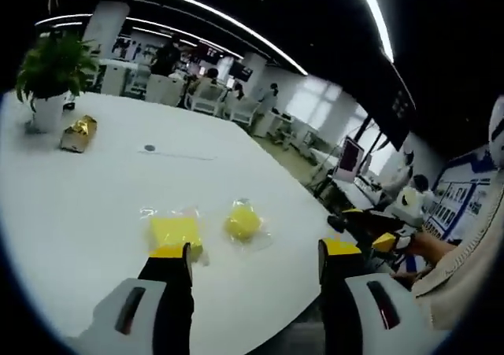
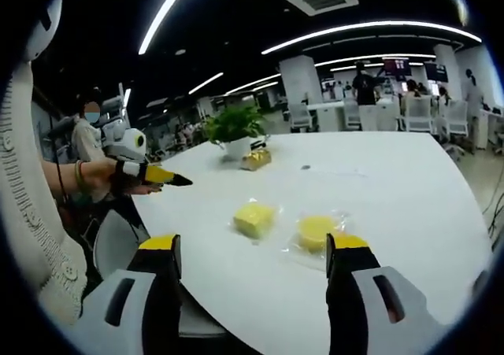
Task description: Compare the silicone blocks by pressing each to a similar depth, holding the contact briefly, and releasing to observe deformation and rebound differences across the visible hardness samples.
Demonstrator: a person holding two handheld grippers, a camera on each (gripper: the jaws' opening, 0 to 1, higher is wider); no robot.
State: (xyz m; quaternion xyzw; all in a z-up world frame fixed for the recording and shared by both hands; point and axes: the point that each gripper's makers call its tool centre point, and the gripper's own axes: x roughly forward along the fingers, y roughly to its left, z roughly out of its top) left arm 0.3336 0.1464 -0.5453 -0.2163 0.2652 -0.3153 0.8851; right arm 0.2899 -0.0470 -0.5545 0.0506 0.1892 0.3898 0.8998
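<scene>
A wide open-plan office with long strip lights on a dark ceiling surrounds a large white desk (image 1: pixel 94 213) that carries everything here.

In the left gripper view, the left claw (image 1: pixel 254 259) hangs above the near edge of the desk with its two yellow-tipped black jaws wide apart and nothing between them. Its left jaw tip sits just over the near edge of a square yellow silicone block (image 1: pixel 175 233) in clear wrapping. Just beside that block, to its right, lies a rounder yellow silicone block (image 1: pixel 243 222), also in clear film; the two are near each other but apart. That makes two blocks, both lying flat on the desk. Farther off, near the far left of the desk, stand one potted plant (image 1: pixel 51 75) in a white pot and one small gold packet (image 1: pixel 79 132) beside it. At the right edge a hand holding the other claw shows.

In the right gripper view, the right claw (image 2: pixel 255 251) is likewise spread open and empty, its jaws framing the same two blocks: the square one (image 2: pixel 253 219) to the left, the round one (image 2: pixel 318 231) close to the right jaw tip. The left claw (image 2: pixel 161 176) enters from the left, held in a hand (image 2: pixel 98 178) over the desk edge. Several white chairs and people sit in the background. No writing on the blocks can be read.
</scene>
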